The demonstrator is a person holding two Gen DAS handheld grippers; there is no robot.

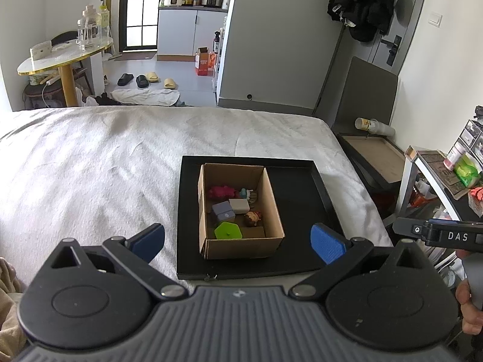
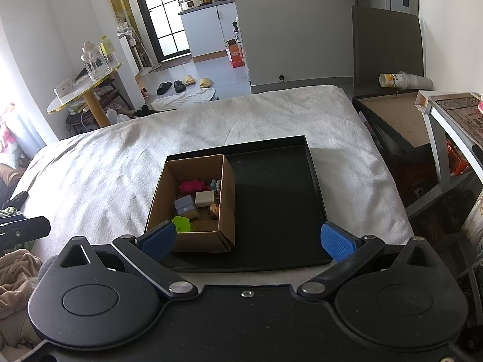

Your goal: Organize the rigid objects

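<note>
An open cardboard box (image 1: 273, 211) (image 2: 228, 193) stands in the left half of a black tray (image 1: 302, 205) (image 2: 271, 199) on the white bed. Inside lie a pink toy (image 1: 222, 192) (image 2: 193, 185), a green hexagonal piece (image 1: 228, 231) (image 2: 182, 223), a grey-purple block (image 1: 223, 210) (image 2: 184, 204), a white block (image 1: 239, 205) (image 2: 204, 198) and small figurines (image 1: 253, 217). My left gripper (image 1: 238, 242) is open and empty, held above the tray's near edge. My right gripper (image 2: 247, 239) is open and empty, also above the near edge. Part of the right gripper shows at the right of the left wrist view (image 1: 437, 233).
The white bedspread (image 1: 90, 166) (image 2: 90, 169) surrounds the tray. A dark side table (image 1: 374, 157) (image 2: 392, 120) with a cup stands right of the bed, with a shelf (image 2: 452, 126) nearer. A round table (image 1: 63, 57) stands far left. Clothes (image 2: 15, 271) lie at near left.
</note>
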